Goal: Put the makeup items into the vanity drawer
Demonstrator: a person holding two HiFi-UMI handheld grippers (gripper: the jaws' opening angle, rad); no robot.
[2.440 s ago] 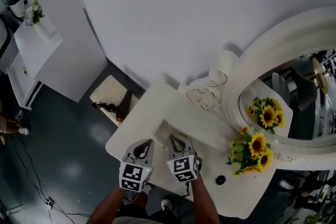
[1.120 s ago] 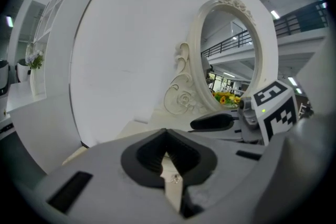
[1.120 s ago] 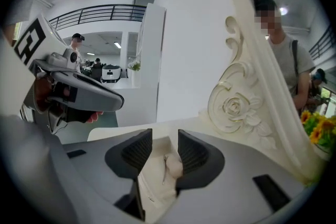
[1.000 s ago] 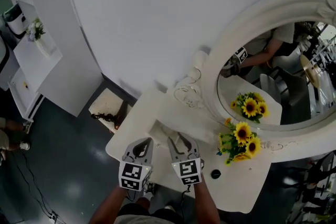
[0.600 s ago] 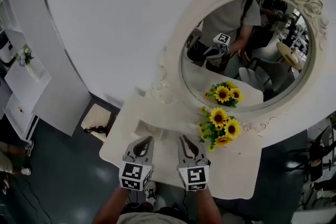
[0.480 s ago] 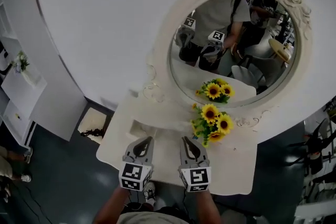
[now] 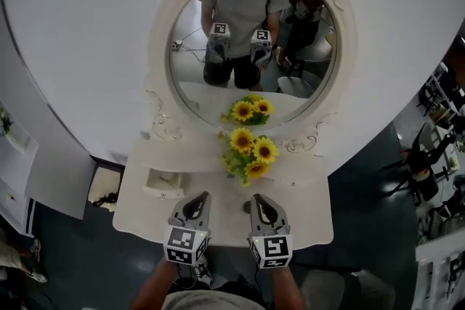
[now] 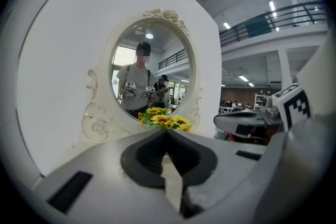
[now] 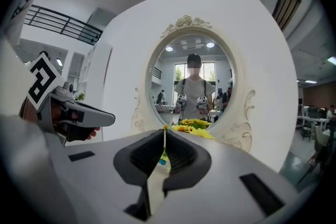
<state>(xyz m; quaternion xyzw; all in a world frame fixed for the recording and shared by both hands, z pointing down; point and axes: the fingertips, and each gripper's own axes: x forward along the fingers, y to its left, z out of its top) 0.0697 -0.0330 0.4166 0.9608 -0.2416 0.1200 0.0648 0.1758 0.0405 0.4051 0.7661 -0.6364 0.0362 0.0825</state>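
Evidently the job is at its very start: the person stands square to the white vanity table (image 7: pixel 309 218), and neither tool carries anything. The left tool (image 7: pixel 195 201) has its jaws pressed together, tips meeting, with nothing between them. The right tool (image 7: pixel 263 203) has just been closing its jaws, and they too meet on nothing; in the right gripper view only a sliver of the yellow sunflower bunch (image 7: pixel 249 154) shows past the seam. Both tools hang side by side over the table's near edge, pointing roughly level at the oval mirror in its carved white frame (image 7: pixel 251 47).

As for the makeup items, I cannot pick out any on the table top from these views; anything there is too small or lost against the white. The only drawer-like thing is a small white open compartment (image 7: pixel 164 183) on the table's left part, to the left of the sunflowers and apart from them, ahead of the left tool. Whether that is the vanity drawer meant, or a drawer sits hidden under the front edge, I cannot tell.

So the step in hand looks like locating and reaching. The next move, to my mind, calls for spreading one tool's jaws, lowering it to the first item on the table, and closing on it. If the drawer proves to be shut, the other tool would need to pull it out first.
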